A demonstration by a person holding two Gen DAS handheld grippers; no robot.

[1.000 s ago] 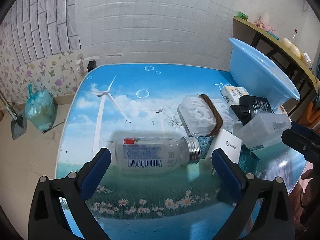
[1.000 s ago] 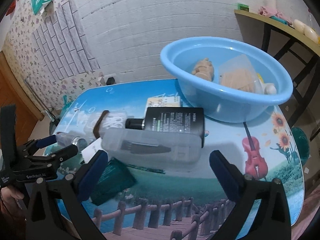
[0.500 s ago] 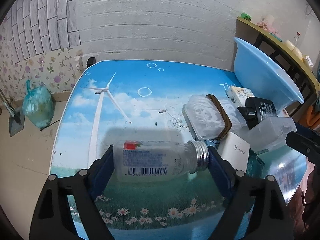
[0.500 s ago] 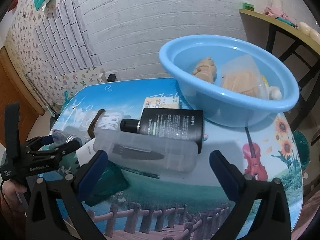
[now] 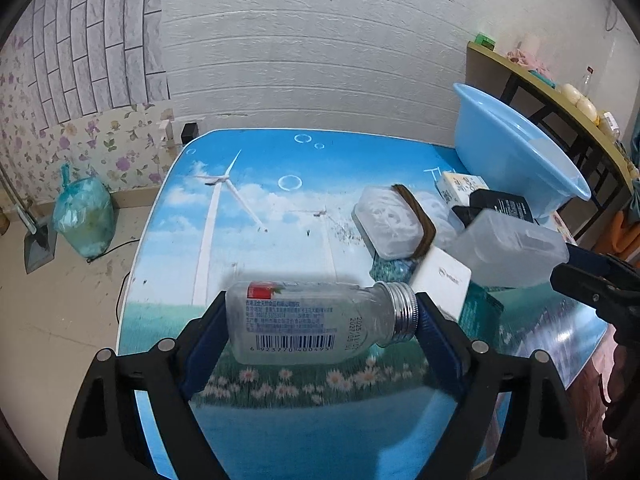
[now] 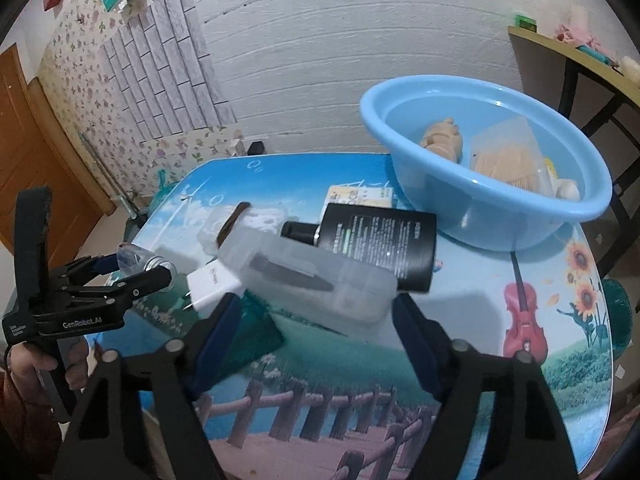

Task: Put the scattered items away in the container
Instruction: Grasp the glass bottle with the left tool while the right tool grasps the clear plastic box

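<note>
My left gripper is shut on a clear glass bottle with a silver screw cap, held sideways above the table. My right gripper is shut on a frosted plastic case and holds it tilted above the table; the case also shows in the left wrist view. The blue basin stands at the back right with a wooden figure and a bag of sticks inside. It also shows in the left wrist view.
On the table lie a black bottle, a white charger plug, a teal box, a white container with a brown band and a yellow-white carton. A shelf stands right of the basin.
Both grippers closed: the left on the glass bottle, the right on the frosted case. Both objects have been lifted off the table.
</note>
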